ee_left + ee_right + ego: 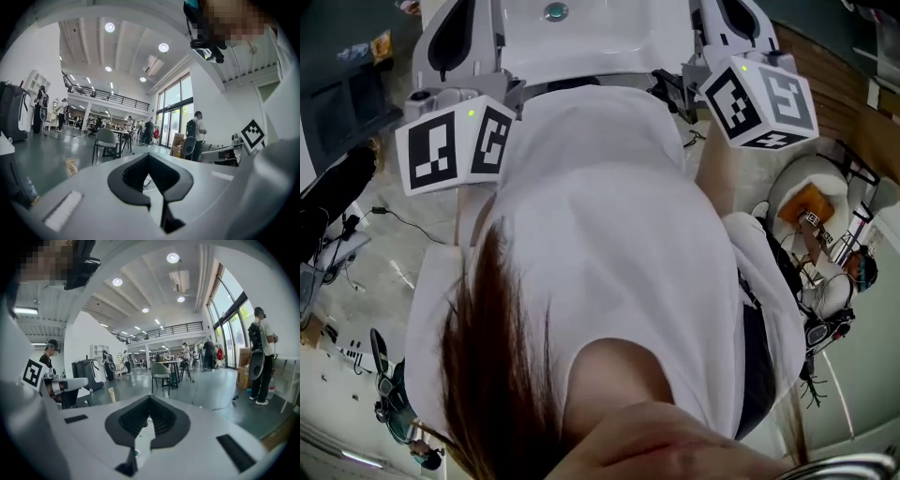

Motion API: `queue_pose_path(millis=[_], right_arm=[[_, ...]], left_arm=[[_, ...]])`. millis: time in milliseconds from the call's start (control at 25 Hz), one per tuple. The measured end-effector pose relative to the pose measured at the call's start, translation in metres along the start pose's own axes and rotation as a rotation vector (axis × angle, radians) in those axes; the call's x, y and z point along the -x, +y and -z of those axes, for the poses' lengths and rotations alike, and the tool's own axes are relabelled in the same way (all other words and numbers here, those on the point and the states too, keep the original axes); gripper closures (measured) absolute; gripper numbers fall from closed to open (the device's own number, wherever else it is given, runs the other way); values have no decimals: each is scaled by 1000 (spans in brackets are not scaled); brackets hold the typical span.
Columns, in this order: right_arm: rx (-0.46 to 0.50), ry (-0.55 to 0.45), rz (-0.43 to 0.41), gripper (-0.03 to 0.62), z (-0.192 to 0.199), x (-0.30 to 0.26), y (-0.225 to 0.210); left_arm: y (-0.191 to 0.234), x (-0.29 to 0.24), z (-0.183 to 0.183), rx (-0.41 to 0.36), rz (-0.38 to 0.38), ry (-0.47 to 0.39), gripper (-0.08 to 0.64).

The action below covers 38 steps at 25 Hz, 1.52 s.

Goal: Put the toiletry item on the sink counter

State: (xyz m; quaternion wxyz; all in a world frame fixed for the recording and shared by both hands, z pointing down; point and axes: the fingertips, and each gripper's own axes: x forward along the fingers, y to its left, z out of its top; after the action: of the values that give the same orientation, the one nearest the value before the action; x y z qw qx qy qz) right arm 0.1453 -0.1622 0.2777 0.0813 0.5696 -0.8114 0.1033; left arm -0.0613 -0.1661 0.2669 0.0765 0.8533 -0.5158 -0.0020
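Left tool [149,155] closed, empty. Right tool [150,399] looks closed too, nothing between the jaws. Both are held up either side of the sink [609,42]. No toiletry item shows in any view. Risk: the torso [609,234] blocks the head view, so a blind reach could miss or knock the item.
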Motion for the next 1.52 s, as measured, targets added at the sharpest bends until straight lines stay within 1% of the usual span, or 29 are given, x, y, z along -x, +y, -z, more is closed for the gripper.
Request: queue_pose_path(millis=[240, 640, 1080, 1320, 1520], right_arm=[[-4, 20, 7, 588, 8, -2, 0], [-13, 41, 11, 588, 12, -3, -6], [-27, 80, 1, 588, 35, -7, -9], [-31, 125, -17, 588, 55, -11, -12], [-42, 117, -18, 588, 66, -14, -17]], left_arm=[[5, -1, 4, -1, -4, 14, 551], [7, -5, -5, -10, -16, 9, 551], [6, -8, 4, -20, 1, 26, 551], [8, -7, 7, -40, 3, 36, 551], [8, -6, 13, -68, -3, 25, 551]])
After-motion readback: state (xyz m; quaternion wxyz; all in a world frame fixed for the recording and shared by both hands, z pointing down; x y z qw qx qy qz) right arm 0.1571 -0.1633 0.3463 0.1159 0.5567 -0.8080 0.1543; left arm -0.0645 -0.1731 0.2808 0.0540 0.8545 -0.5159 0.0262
